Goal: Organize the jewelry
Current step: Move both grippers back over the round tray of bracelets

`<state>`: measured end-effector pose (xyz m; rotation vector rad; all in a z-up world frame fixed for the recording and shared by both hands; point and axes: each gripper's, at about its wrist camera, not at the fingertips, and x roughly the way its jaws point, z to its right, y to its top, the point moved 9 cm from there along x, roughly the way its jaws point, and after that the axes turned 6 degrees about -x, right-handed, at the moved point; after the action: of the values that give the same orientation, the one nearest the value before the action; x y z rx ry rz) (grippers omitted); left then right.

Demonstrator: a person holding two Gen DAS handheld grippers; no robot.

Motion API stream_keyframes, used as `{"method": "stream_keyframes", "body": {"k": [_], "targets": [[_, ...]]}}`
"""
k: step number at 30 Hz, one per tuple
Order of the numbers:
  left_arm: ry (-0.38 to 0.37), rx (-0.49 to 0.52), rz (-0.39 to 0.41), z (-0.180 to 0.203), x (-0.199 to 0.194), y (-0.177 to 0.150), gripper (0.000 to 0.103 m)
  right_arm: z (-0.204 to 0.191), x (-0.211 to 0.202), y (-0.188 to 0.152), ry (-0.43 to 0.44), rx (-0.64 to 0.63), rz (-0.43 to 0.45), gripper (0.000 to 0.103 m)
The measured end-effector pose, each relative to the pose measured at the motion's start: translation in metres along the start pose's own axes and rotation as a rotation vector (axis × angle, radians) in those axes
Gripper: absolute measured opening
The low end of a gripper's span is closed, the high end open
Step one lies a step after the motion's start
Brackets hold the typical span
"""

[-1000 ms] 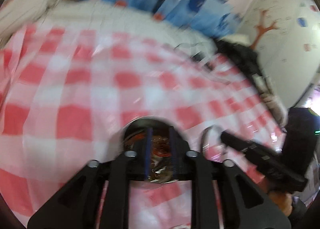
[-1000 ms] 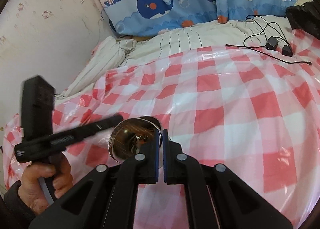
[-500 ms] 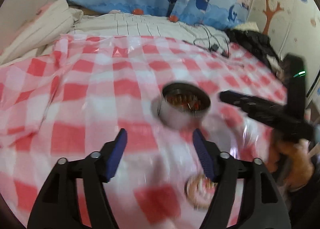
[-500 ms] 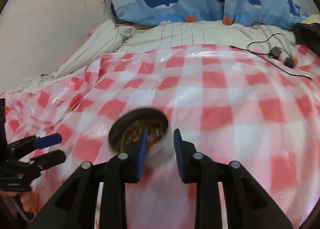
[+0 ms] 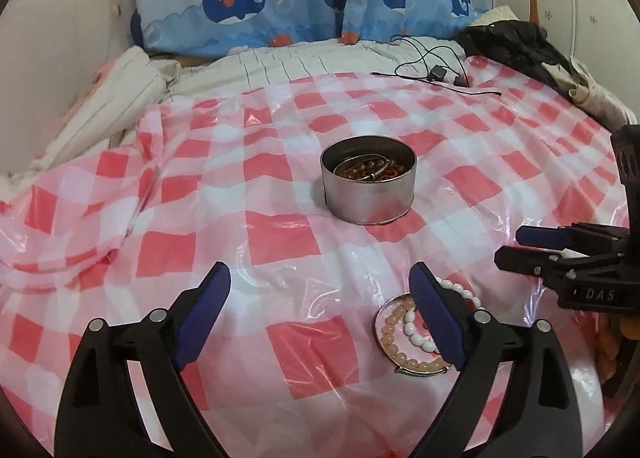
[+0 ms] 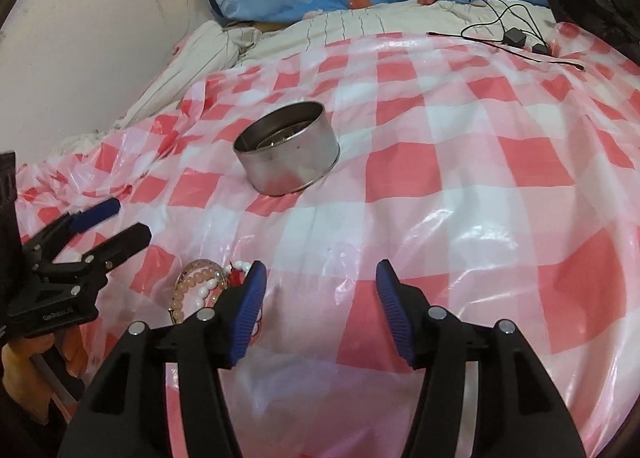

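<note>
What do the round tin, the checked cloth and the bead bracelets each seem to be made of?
Tin: bare metal, dull silver, with soft reflections on its wall.
Cloth: thin glossy plastic sheet, judging by its glare and crinkles.
Bracelets: smooth round beads, peach and white; stone, glass or plastic cannot be told.

Legible text appears on the gripper bodies only. In the left wrist view, the black body of the right gripper [image 5: 516,248] carries the white letters "DAS". In the right wrist view, the body of the left gripper [image 6: 128,222] carries a small white marking, too small to read reliably. No other text is readable.
</note>
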<state>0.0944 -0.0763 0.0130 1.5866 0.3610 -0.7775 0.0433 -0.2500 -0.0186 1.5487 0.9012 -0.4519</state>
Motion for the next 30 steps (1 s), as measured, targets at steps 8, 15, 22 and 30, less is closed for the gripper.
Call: {"method": "stream_keyframes", "body": {"k": [8, 15, 22, 30], "targets": [[0.023, 0.059, 0.006, 0.008, 0.002, 0.000, 0.090, -0.005, 0.002, -0.001, 0.009, -0.014, -0.007, 0.064], [0.035, 0.060, 0.003, 0.007, 0.006, -0.001, 0.092, -0.006, 0.002, -0.001, 0.011, -0.014, -0.010, 0.066], [0.032, 0.061, 0.004, 0.007, 0.006, -0.001, 0.093, -0.008, 0.004, -0.003, 0.011, -0.022, -0.020, 0.067], [-0.072, -0.034, -0.042, -0.010, 0.011, 0.001, 0.094, -0.018, 0.008, -0.008, -0.001, -0.085, -0.049, 0.069]]}}
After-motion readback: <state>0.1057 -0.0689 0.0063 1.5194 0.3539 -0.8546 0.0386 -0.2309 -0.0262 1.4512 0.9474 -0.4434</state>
